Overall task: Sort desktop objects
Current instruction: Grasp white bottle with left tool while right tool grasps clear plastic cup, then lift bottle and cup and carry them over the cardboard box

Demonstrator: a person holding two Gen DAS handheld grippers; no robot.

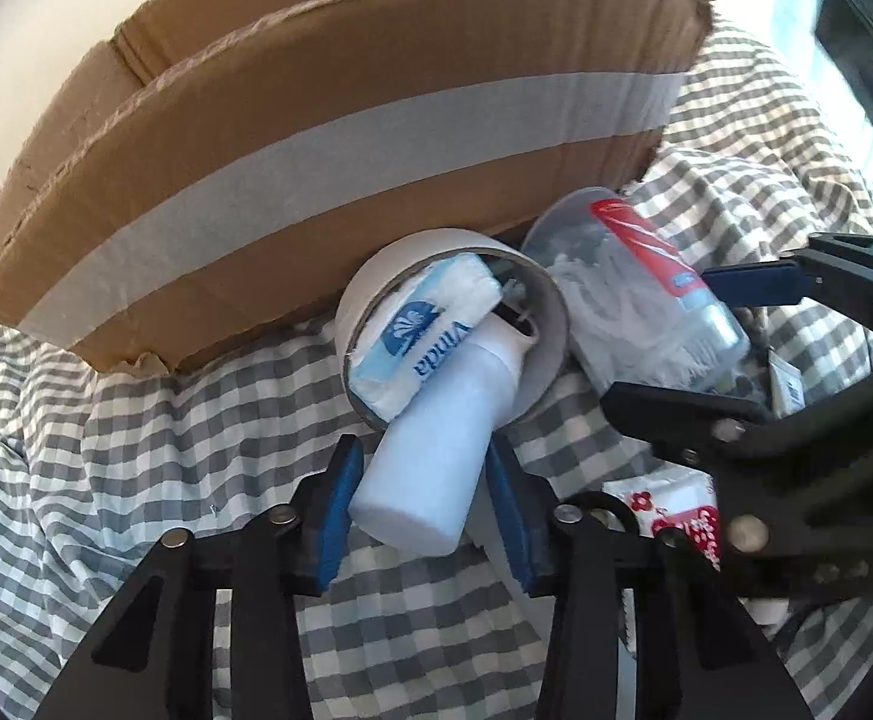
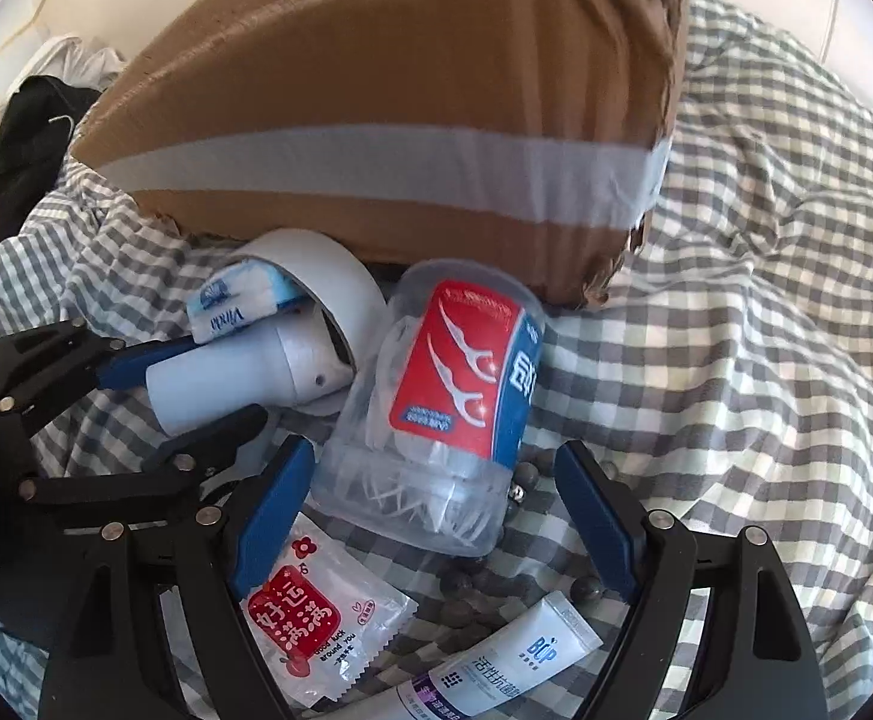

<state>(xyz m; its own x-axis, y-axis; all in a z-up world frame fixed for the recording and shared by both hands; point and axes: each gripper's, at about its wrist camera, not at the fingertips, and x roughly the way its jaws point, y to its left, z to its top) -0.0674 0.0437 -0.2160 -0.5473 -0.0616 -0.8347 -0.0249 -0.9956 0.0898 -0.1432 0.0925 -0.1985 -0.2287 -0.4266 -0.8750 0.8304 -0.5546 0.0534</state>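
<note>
My left gripper is shut on a white bottle, whose top pokes into a tape roll that also holds a blue tissue pack. The bottle and the left gripper also show in the right wrist view. My right gripper is open, its fingers either side of a clear floss-pick jar with a red label lying on the checked cloth. That jar lies right of the roll in the left wrist view, with the right gripper around it.
A taped cardboard box stands just behind the objects, also in the right wrist view. A red-and-white sachet, a white tube and dark beads lie under my right gripper. Checked cloth covers the surface.
</note>
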